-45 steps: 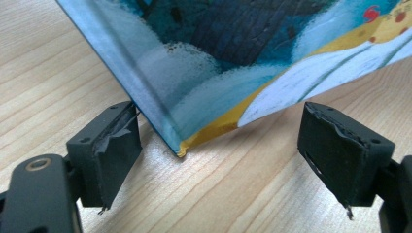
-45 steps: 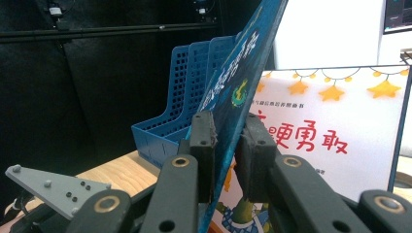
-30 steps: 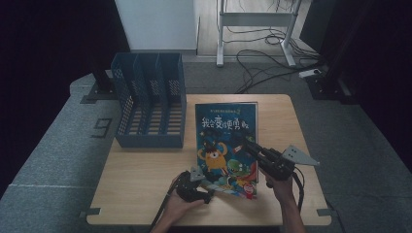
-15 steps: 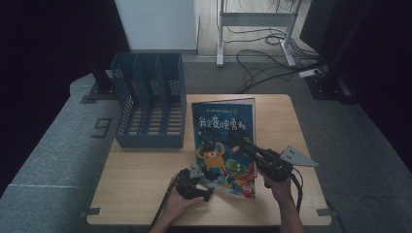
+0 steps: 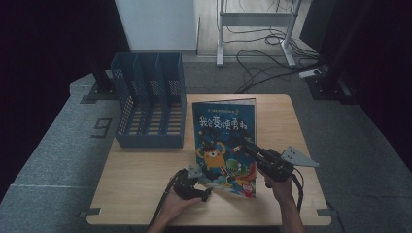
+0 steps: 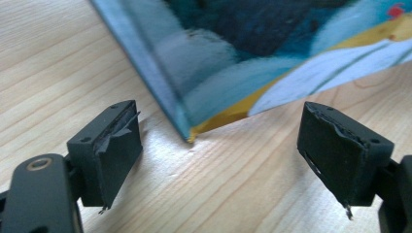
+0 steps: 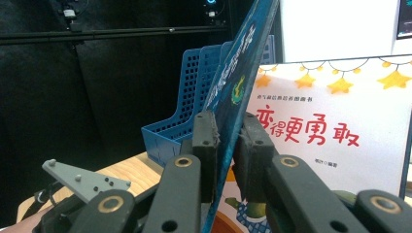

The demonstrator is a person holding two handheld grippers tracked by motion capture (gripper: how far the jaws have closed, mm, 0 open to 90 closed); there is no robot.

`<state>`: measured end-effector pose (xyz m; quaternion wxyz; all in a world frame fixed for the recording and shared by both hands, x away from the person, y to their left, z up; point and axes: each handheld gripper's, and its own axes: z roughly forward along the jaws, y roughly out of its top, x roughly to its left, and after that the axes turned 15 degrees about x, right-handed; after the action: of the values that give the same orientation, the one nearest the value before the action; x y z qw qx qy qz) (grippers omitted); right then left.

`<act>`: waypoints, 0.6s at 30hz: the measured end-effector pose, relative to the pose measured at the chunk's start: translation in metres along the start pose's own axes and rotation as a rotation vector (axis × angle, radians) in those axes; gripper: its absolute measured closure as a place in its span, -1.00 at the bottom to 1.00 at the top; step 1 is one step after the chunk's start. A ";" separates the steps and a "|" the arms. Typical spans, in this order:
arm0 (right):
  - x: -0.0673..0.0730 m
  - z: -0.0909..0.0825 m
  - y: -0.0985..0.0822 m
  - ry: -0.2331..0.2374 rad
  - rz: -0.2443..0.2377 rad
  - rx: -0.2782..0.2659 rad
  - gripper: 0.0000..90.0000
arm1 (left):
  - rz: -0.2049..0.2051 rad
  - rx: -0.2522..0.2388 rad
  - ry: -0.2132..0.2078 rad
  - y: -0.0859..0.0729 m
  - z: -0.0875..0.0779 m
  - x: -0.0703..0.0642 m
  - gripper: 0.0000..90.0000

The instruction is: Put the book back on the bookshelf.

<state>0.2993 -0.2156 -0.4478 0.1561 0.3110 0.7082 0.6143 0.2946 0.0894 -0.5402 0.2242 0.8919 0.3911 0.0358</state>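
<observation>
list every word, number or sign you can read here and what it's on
"我会变得勇敢" reads on the front cover of the book, seen from the high view.
"变得更勇敢" in red reads on the white page behind the raised cover, seen from the right gripper view.
"9" reads on the grey floor mat left of the table.
The small lines above and under the red title are too blurred to read.

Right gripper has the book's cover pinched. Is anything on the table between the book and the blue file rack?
Nothing visible. The strip of table between the book and the blue file rack lies bare. The left gripper, jaws open, sits at the book's near corner, away from that path.
</observation>
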 end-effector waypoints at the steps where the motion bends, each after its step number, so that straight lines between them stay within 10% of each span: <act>1: 0.000 0.000 0.000 0.001 0.001 0.000 0.76 | 0.008 0.001 0.005 0.001 0.001 -0.002 -0.65; 18: -0.002 0.002 0.003 0.012 -0.015 0.001 0.76 | -0.017 0.014 0.025 0.011 0.004 0.002 -0.67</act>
<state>0.3033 -0.2151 -0.4457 0.1563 0.3020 0.7118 0.6145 0.3040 0.0826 -0.5398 0.2132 0.8896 0.4018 0.0420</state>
